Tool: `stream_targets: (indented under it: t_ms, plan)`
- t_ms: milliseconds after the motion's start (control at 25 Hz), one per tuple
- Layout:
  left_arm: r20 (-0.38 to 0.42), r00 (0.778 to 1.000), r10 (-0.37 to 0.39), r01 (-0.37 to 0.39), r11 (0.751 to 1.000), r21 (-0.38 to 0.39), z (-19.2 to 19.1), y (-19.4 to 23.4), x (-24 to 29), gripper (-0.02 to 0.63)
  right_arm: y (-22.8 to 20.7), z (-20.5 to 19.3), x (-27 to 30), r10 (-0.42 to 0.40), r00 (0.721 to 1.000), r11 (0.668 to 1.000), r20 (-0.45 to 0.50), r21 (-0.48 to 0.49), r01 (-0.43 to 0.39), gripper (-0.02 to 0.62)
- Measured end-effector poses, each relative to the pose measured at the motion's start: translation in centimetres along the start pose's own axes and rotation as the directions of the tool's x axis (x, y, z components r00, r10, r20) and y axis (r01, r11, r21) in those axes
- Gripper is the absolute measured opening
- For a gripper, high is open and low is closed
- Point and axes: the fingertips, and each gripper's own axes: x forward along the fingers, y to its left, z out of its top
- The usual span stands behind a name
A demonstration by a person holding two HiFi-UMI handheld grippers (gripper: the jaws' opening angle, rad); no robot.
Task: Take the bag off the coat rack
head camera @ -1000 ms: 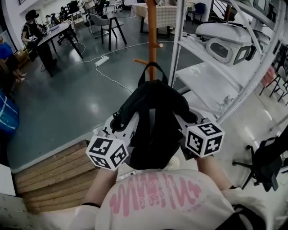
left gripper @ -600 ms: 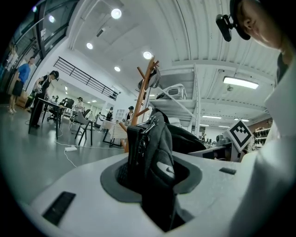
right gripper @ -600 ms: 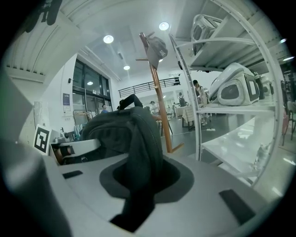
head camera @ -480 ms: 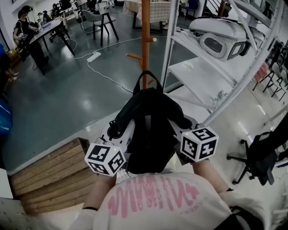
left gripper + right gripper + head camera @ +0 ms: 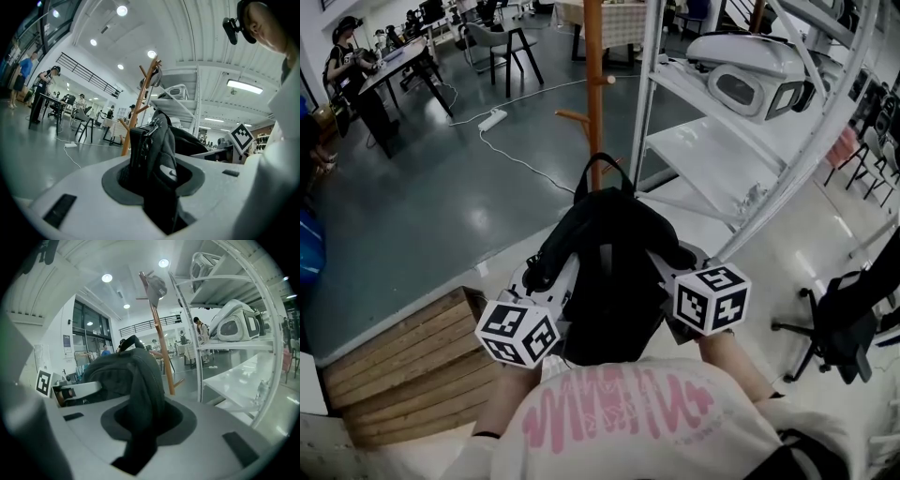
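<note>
A black backpack [image 5: 609,272] hangs between both grippers in front of my chest, clear of the orange wooden coat rack [image 5: 593,84], whose pole stands just behind the bag's top loop. My left gripper [image 5: 555,274] is shut on the bag's left side; in the left gripper view, folded fabric with a zipper [image 5: 157,154] fills the jaws. My right gripper [image 5: 673,267] is shut on the right side, where a strap of the bag [image 5: 138,385] runs down between the jaws. The bag covers the fingertips.
White metal shelving [image 5: 741,141] carrying a white device [image 5: 750,80] stands close on the right. A wooden pallet [image 5: 403,366] lies at lower left and a black chair [image 5: 848,328] at lower right. A cap [image 5: 156,287] hangs high on the rack. People sit at desks [image 5: 389,66] far left.
The rack pole has drifted left and further off in the head view. Both grippers keep the same hold on the bag.
</note>
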Motion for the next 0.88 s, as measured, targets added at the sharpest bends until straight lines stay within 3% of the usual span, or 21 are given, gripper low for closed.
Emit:
stream_targets:
  t_ms: [880]
  plan:
    - [-0.002,0.997,0.076,-0.076,0.997,-0.019,-1.0,-5.1,2.2,0.132,-4.4,0.1,-2.9,0.064,0.997,0.998,-0.040,-0.021,-0.065,0.089]
